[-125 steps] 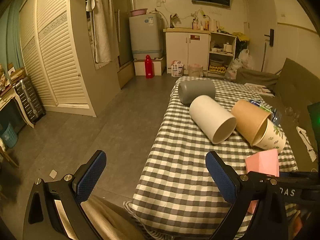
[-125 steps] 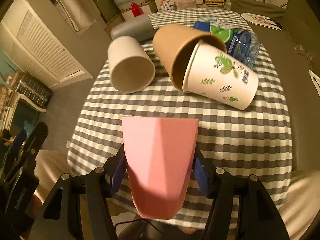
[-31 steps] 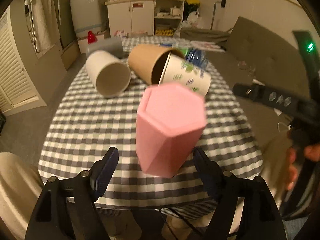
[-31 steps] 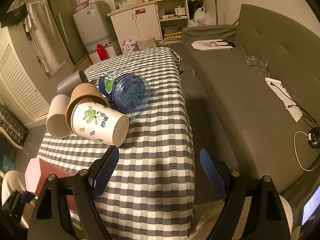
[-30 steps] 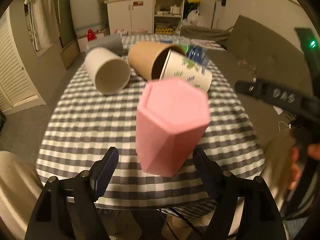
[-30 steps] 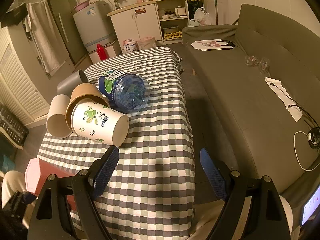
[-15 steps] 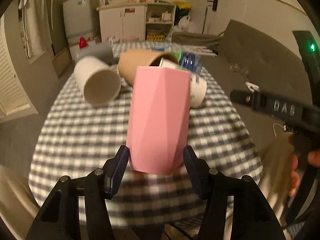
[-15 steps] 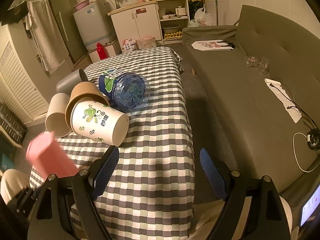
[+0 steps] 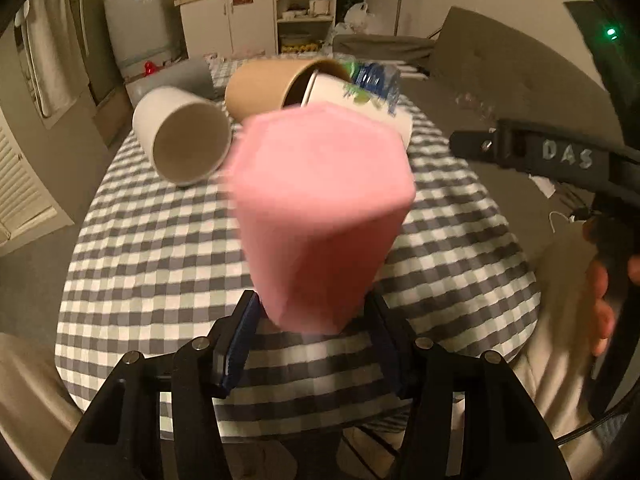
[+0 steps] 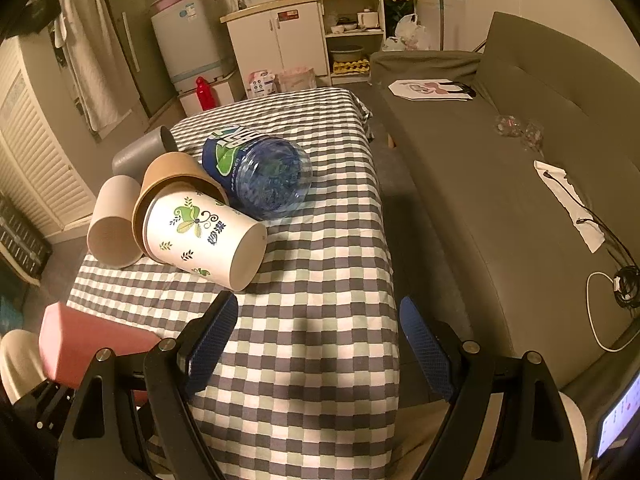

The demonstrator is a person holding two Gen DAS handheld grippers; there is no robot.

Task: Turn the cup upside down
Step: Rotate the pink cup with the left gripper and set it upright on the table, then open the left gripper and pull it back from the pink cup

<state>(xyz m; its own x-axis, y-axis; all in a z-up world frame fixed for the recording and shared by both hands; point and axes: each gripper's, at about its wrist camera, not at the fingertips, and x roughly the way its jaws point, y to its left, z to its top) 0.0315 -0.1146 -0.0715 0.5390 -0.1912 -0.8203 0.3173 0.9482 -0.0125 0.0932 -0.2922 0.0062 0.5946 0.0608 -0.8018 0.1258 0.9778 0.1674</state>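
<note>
**Pink cup held in left gripper over table**

Table (image 10: pixel 328 240) w/ checked cloth fills both views; grey sofa (image 10: pixel 500 184) runs along its right side. Left gripper (image 9: pixel 312 332): jaws closed on the pink cup (image 9: pixel 320 216), gripping it low down, above the table's near edge. Cup is blurred, so its tilt is hard to read; a flat hexagonal end faces the camera, prob. the base. Right gripper (image 10: pixel 318 340): jaws wide, holding nothing, over the near part of the table. Farther back lie a blue bottle (image 10: pixel 264 176), a printed cup (image 10: pixel 204 236) nested in a brown cup (image 10: pixel 168 176), a white cup (image 10: pixel 114 224) and a grey cup (image 10: pixel 140 152), all on their sides.
</note>
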